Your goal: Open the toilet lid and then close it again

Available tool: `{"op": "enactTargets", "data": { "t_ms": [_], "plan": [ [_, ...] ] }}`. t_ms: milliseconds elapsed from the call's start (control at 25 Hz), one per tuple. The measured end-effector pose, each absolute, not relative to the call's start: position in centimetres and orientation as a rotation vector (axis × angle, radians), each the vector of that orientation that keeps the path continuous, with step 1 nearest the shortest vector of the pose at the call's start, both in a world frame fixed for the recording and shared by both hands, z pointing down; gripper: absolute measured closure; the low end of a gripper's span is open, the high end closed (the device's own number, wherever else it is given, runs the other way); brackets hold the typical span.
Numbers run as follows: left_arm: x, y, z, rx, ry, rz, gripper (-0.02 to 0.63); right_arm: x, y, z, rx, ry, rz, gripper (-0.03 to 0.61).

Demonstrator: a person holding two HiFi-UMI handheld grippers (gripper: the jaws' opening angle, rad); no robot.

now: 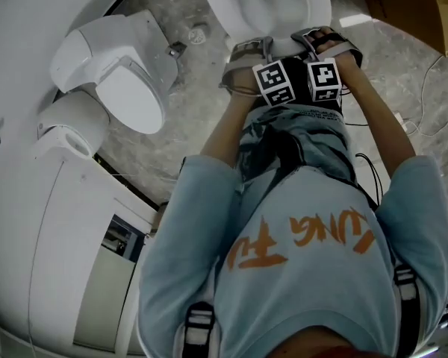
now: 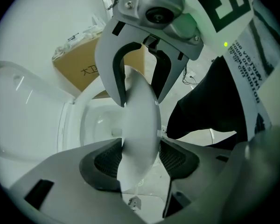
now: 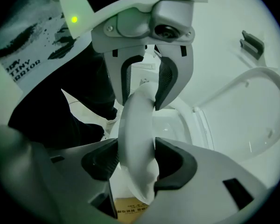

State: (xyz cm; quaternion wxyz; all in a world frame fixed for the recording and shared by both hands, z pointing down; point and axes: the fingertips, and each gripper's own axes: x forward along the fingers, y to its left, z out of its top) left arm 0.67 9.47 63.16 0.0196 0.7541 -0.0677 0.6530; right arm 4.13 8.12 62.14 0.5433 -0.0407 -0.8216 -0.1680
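A white toilet [image 1: 284, 10] stands at the top of the head view with its bowl [image 2: 98, 125] uncovered. Its lid stands raised behind the bowl, at the left of the left gripper view [image 2: 18, 111] and at the right of the right gripper view [image 3: 266, 106]. Both grippers sit side by side over the toilet's front rim [image 2: 140, 120] [image 3: 135, 125]; whether that rim is the seat's or the bowl's I cannot tell. My left gripper [image 2: 140, 148] [image 1: 250, 51] points straight down and straddles the rim, pads close on both sides. My right gripper [image 3: 136, 155] [image 1: 321, 42] straddles it likewise.
A second white toilet [image 1: 127, 88] with a half-raised lid stands to the left. A cardboard box [image 2: 84, 64] stands beyond the bowl. Cables [image 1: 433, 73] lie on the grey stone floor at the right. The person's dark trousers [image 2: 210, 106] are close beside the grippers.
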Motion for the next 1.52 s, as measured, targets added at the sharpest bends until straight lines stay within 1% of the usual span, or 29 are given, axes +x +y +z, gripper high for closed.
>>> {"op": "enactTargets", "data": {
  "t_ms": [120,400,560,760,1000,1160,1520],
  "plan": [
    [0.9,10.3,65.5,2.342,-0.229,2.032,0.35,4.5,9.0,64.5,-0.117,-1.933,-0.39,0.334],
    [1.9,12.7,69.2,2.345,-0.253,1.874,0.35,5.6,11.9,69.3,-0.137,-1.924,-0.335,0.319],
    [1.7,12.9,72.3,2.361,-0.3,1.885,0.35,5.4,12.1,72.4,-0.122,-1.911,-0.326,0.311],
    [2.0,13.7,75.5,2.351,-0.358,1.845,0.347,5.2,13.0,75.5,-0.097,-1.935,-0.199,0.307],
    [2.2,14.2,79.0,2.336,-0.428,1.781,0.347,5.2,13.5,79.5,-0.086,-1.922,-0.195,0.305],
    [2.9,14.6,80.5,2.347,-0.464,1.704,0.347,5.3,14.0,81.5,-0.078,-1.912,-0.178,0.305],
    [2.8,14.2,82.6,2.34,-0.449,1.66,0.337,5.0,13.9,84.2,-0.092,-1.875,-0.101,0.291]
  ]
}}
